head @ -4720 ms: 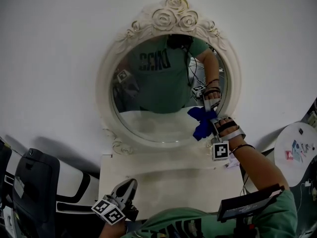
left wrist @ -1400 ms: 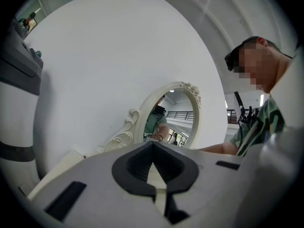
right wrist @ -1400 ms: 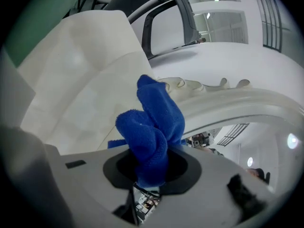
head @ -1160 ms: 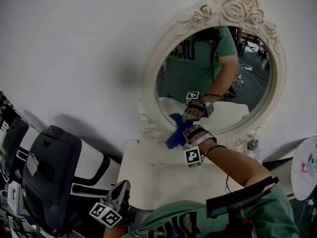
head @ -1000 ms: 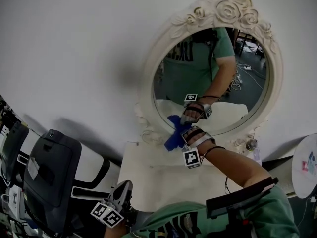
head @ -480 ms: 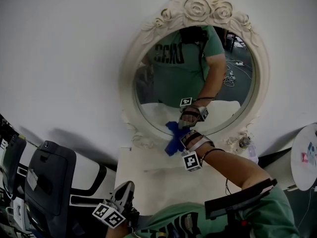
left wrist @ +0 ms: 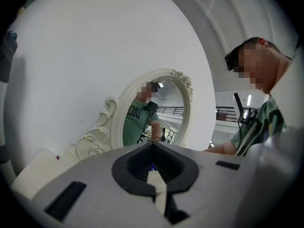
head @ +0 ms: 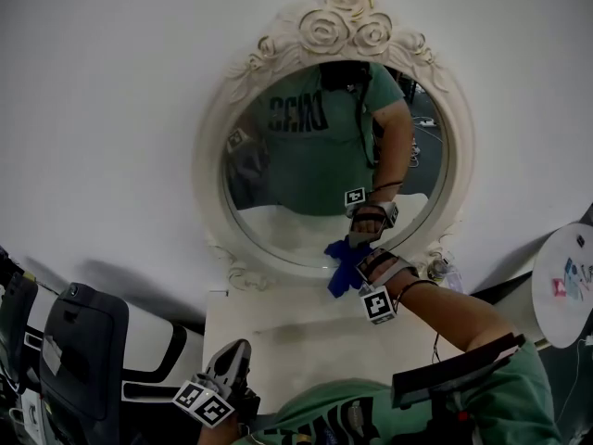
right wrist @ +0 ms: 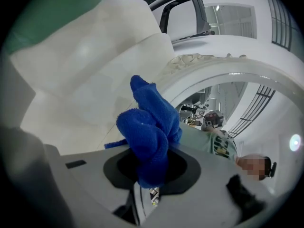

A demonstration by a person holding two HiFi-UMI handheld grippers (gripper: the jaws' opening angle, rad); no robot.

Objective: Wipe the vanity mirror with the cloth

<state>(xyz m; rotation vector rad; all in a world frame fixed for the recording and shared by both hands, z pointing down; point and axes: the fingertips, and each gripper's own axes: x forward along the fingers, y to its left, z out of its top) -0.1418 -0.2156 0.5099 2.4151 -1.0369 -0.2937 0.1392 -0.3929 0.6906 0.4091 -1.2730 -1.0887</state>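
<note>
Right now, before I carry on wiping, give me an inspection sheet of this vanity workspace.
Surface: white vanity top, bare in front of the mirror.
Job's things: round vanity mirror in an ornate white frame, upright against the wall; blue cloth at the lower right of the glass.
Clutter: one small object by the frame's right foot, too small to identify.
Grippers: right claw shut on the cloth; left claw shut with nothing in it, held low near the person's body.
Cables: thin dark cable hanging below the right forearm.
Surroundings: white wall; dark chair at left; round white side table at right.
</note>
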